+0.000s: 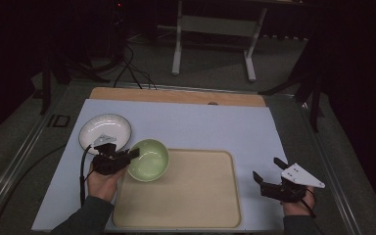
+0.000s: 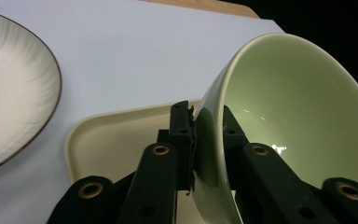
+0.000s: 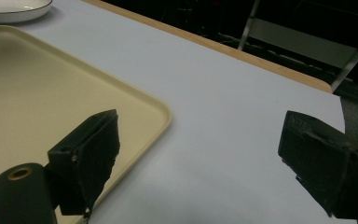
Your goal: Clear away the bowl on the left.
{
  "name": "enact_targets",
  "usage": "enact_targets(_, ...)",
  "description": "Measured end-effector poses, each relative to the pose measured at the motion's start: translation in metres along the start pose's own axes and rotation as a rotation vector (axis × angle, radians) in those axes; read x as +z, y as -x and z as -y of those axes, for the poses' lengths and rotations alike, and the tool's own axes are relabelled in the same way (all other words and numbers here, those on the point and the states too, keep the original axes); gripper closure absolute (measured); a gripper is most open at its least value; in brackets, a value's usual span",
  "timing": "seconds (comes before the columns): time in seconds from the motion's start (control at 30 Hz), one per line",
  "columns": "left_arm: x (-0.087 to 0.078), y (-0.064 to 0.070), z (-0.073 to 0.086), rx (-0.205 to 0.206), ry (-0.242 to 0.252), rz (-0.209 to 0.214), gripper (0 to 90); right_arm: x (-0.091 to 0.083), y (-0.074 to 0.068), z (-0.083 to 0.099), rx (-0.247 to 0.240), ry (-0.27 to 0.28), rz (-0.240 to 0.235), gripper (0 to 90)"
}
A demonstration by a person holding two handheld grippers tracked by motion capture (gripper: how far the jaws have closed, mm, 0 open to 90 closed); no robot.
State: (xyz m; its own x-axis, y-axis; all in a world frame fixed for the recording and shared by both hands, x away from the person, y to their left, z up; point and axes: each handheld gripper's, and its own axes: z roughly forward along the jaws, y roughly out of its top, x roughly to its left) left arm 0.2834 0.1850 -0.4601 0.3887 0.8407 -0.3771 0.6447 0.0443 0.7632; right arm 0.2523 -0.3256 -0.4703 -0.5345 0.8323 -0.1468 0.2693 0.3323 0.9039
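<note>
White table (image 1: 196, 125); left gripper (image 1: 132, 154) fingers clamp green bowl (image 1: 149, 159) rim over tray (image 1: 196, 196).

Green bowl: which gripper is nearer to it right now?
Left. The left gripper is shut on the green bowl, its fingers pinching the rim over the tray corner. The right gripper is open, beyond the tray's far side.

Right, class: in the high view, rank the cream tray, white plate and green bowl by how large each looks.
1. Cream tray, clearly largest.
2. White plate.
3. Green bowl, slightly smaller, though it is tilted in the left gripper, so that is unsure.
</note>
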Motion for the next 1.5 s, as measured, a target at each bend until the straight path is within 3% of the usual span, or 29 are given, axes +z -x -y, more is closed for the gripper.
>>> enact_targets(0.83,0.020,0.020,0.007,0.047,-0.058,0.042,82.1,0.000,0.000,0.000,-0.004,-0.001,-0.001,12.2)
enact_targets(1.5,0.033,0.029,0.011,0.057,-0.076,0.049,82.1,0.001,0.000,0.000,-0.004,0.001,-0.003,12.2)
